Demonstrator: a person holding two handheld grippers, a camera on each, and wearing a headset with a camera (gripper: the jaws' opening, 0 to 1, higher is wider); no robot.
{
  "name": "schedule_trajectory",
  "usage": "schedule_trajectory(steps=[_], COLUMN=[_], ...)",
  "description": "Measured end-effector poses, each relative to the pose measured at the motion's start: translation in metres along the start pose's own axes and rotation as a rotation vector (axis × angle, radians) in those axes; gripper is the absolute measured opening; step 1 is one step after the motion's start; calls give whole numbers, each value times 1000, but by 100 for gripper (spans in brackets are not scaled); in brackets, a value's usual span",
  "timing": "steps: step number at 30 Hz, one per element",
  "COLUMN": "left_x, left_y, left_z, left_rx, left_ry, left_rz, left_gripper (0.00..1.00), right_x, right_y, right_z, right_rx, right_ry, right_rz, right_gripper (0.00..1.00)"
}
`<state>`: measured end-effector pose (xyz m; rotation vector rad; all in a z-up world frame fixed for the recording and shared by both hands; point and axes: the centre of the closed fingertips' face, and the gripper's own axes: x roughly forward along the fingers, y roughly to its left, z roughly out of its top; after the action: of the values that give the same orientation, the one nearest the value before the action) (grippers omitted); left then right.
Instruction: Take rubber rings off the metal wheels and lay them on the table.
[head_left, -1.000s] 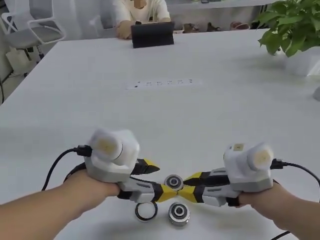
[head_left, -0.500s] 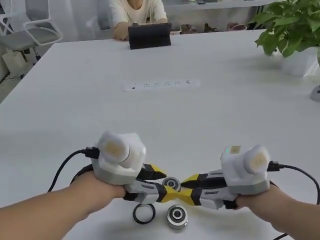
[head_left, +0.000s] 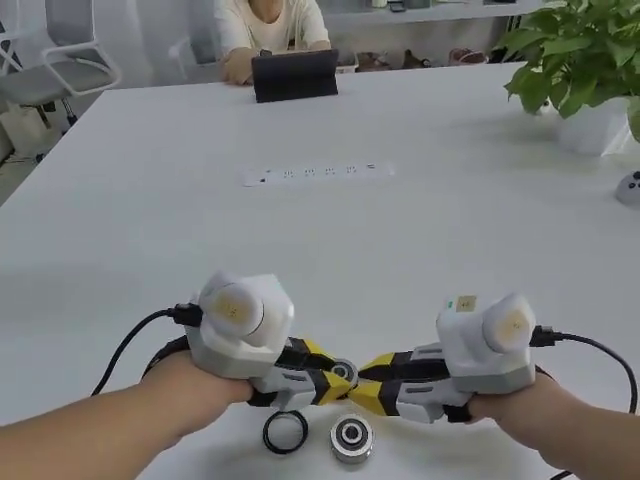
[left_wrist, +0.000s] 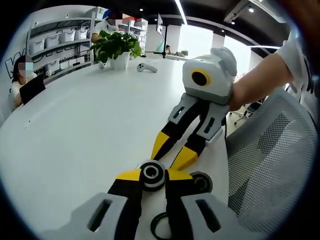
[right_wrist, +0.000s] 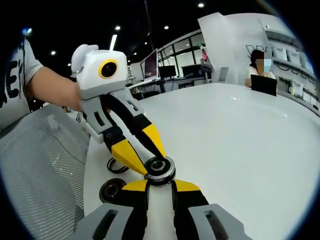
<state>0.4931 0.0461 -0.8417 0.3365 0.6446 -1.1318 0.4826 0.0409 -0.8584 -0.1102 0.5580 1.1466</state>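
The wheel hangs just above the table, caught between two tools that point at each other. In the head view it lies at 3 o'clock from the left gripper and at 9 o'clock from the right gripper, so both are equally near and neither has to reach.

The left gripper view has its own yellow jaw tips clenched on opposite sides of the wheel, carrying it. The right gripper's jaws are drawn nearly together at the far rim. I cannot tell whether they pinch the rubber ring or only touch it.

The wheel's flat face tilts up toward the head, so its axle seems to run roughly from the table up to the person, across the line of the two tools. As I judge it, the ring has to come off along that axle, toward 12 o'clock or 6 o'clock in the head view, not sideways. The left gripper looks best placed to hold the hub firm while the right gripper peels the edge.

On the table a loose ring lies at about 7 o'clock from the held wheel. A second wheel sits at 6 o'clock, just beside that ring and apart from it.
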Motion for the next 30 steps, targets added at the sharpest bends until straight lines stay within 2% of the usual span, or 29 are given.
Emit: schedule_trajectory(steps=[3, 8, 22, 24, 25, 26, 30], left_x=[1, 1, 1, 1, 1, 2, 2], left_y=[1, -1, 0, 0, 1, 0, 1], left_z=[0, 0, 0, 0, 0, 0, 0], left_rx=[7, 105, 99, 98, 97, 95, 94], left_ry=[2, 15, 10, 10, 10, 9, 9], left_rz=[9, 27, 40, 42, 43, 43, 47], left_gripper=[8, 8, 7, 7, 7, 7, 7], right_x=[0, 0, -1, -1, -4, -2, -2], right_y=[0, -1, -2, -2, -8, -3, -5], right_z=[0, 0, -2, -2, -5, -3, -3], right_rx=[-3, -6, 5, 7, -8, 16, 21], right_ry=[4, 5, 15, 16, 39, 21, 30], right_rz=[-1, -5, -13, -14, -42, -18, -24], right_gripper=[15, 14, 10, 7, 0, 0, 0])
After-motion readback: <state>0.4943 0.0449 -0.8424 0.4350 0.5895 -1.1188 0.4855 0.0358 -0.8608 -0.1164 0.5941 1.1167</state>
